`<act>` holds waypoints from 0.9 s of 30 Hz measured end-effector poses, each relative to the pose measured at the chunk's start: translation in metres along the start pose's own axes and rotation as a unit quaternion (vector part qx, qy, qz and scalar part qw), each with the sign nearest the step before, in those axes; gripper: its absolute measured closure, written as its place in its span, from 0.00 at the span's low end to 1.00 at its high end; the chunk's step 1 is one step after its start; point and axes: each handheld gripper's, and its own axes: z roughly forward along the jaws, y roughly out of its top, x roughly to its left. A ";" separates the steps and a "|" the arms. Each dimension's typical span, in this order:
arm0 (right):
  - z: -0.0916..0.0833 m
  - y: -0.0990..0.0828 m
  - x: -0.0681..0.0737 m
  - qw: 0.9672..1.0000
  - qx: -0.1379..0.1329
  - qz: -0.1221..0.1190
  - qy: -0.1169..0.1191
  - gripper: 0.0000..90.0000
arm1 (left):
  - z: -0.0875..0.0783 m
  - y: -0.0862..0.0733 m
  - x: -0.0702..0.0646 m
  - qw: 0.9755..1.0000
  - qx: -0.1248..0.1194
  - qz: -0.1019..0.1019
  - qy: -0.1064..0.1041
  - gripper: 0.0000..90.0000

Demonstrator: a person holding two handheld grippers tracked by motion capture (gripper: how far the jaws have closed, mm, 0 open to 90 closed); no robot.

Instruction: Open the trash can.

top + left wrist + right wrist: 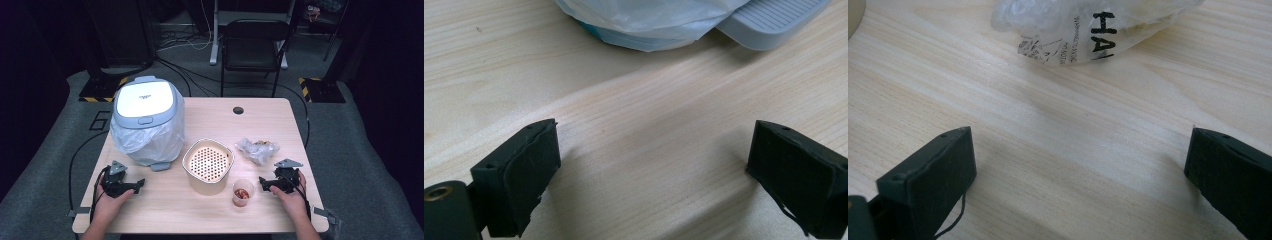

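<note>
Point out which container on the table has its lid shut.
The bagged white bin at the left: its lid is down, while the beige strainer pot and small cup stand open.

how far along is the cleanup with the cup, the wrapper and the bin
Nothing looks done yet. Both the left gripper and the right gripper rest on the table with open, empty jaws. The bin has its lid shut, and the crumpled wrapper, small cup and strainer bowl sit untouched. All the handling is left.

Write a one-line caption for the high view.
Both grippers, left and right, rest open on the table beside bin, strainer and cup.
</note>
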 end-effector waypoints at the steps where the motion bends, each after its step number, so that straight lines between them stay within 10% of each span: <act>1: 0.000 0.000 0.000 1.000 0.000 0.000 0.000 0.00 | 0.000 0.000 0.000 1.000 0.000 0.000 0.000 0.07; 27: -0.001 -0.001 -0.001 1.000 0.001 -0.009 0.001 0.00 | -0.001 -0.002 -0.007 1.000 -0.007 -0.007 0.012 0.09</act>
